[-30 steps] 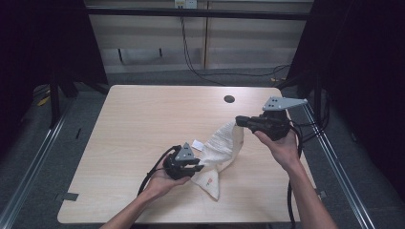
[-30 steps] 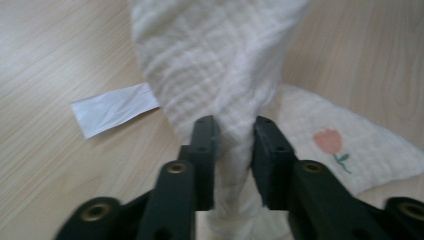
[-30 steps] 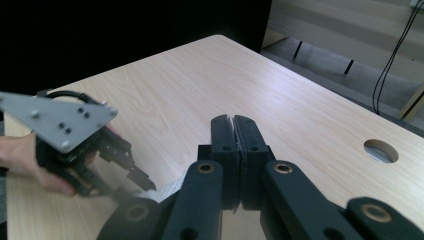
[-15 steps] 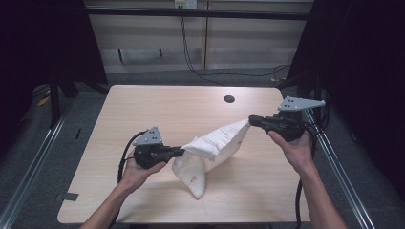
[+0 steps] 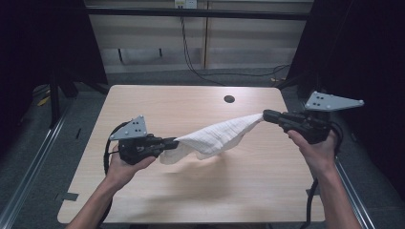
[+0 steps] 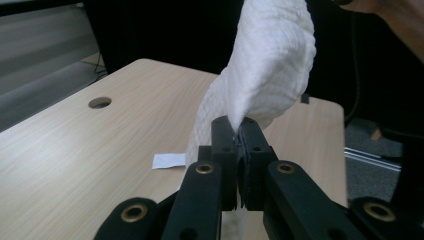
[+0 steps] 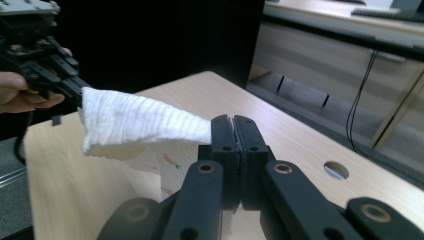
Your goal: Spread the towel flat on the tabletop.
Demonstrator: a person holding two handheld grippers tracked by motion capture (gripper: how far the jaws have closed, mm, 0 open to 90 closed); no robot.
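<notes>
Wood tabletop (image 5: 143, 105): pale, with one round hole (image 5: 229, 99) near its far edge.
Cloth (image 5: 215, 138): white waffle weave; we judge it light, soft and limp; it sags in the air between our hands, above the tabletop.
Hold points: we take opposite ends.
Left tool (image 5: 173, 142): clamped on one end.
Right tool (image 5: 264, 115): clamped on the other.

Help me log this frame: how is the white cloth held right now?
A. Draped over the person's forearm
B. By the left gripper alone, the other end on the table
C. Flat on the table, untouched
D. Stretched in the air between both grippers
D: the cloth hangs clear of the table, one end pinched in the left gripper and the other in the right gripper.
</notes>
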